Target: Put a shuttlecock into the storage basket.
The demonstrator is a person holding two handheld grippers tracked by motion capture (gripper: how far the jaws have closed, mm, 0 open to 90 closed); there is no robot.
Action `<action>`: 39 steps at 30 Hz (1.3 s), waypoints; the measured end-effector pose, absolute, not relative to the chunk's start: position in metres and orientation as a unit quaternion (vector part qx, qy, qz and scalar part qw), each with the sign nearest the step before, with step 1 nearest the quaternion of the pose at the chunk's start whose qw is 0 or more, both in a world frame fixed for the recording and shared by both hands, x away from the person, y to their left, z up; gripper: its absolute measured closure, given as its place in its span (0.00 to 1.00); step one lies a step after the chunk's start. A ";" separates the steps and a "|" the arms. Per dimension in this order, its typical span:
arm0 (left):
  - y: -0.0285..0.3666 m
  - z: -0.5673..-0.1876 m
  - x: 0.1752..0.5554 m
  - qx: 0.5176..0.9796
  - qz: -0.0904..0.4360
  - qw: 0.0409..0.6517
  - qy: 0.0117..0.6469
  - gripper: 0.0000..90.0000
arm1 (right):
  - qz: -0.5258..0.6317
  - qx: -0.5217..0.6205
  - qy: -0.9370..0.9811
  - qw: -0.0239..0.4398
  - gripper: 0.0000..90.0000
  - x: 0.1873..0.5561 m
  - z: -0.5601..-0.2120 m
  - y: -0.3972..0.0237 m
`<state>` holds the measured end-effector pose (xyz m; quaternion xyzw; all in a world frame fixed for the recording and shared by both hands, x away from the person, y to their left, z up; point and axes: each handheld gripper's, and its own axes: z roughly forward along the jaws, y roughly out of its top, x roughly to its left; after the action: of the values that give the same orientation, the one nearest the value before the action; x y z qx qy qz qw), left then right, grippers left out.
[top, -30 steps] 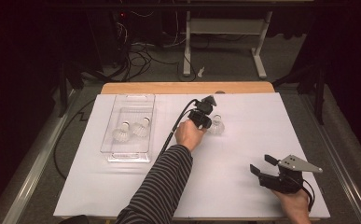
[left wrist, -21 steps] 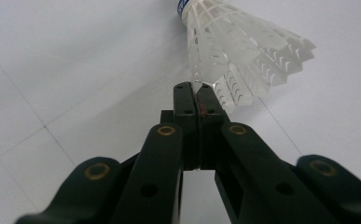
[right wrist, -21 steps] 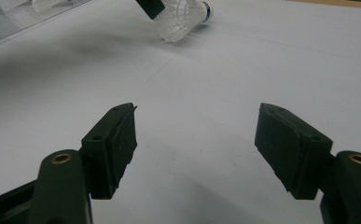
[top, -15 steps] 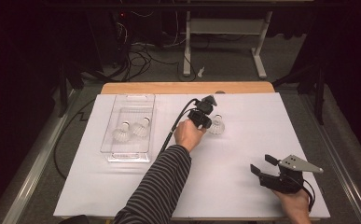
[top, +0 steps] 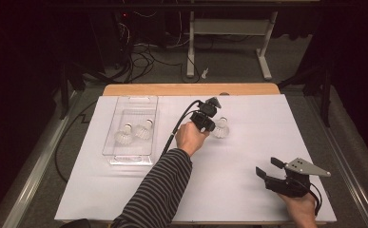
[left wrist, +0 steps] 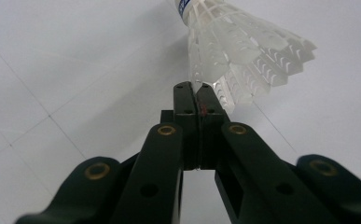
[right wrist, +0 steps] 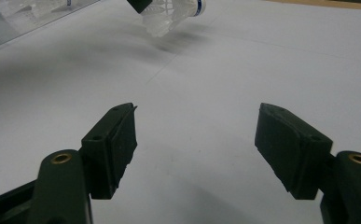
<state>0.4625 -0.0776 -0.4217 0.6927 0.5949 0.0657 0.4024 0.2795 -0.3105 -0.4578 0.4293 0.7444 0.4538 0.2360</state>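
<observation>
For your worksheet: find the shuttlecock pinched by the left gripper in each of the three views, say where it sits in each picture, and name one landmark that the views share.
High view: the shuttlecock lies mid-table, right of the left gripper.
Left gripper view: top centre-right, its feather skirt nipped at the shut tips.
Right gripper view: top centre, cork pointing right.
Shared landmark: the white table sheet.

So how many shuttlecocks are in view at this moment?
3. Two shuttlecocks lie side by side in the clear tray; a third shuttlecock is pinched by its feathers in the left hand-held gripper, mid-table. None appear hidden.
</observation>
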 end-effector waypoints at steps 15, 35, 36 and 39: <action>-0.068 -0.420 0.454 0.693 0.057 0.407 0.593 1.00 | 0.454 0.431 0.743 0.236 0.33 0.279 -0.458 -0.311; -0.059 -0.417 0.439 0.699 0.048 0.412 0.582 1.00 | 0.454 0.430 0.744 0.236 0.33 0.279 -0.458 -0.310; -0.058 -0.417 0.438 0.700 0.048 0.412 0.582 1.00 | 0.454 0.430 0.744 0.236 0.33 0.279 -0.458 -0.310; -0.057 -0.416 0.437 0.699 0.047 0.413 0.582 1.00 | 0.454 0.431 0.744 0.235 0.33 0.279 -0.458 -0.310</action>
<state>0.4367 -0.0568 -0.4157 0.6991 0.5820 0.0466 0.4127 0.2792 -0.3102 -0.4577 0.4309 0.7436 0.4540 0.2352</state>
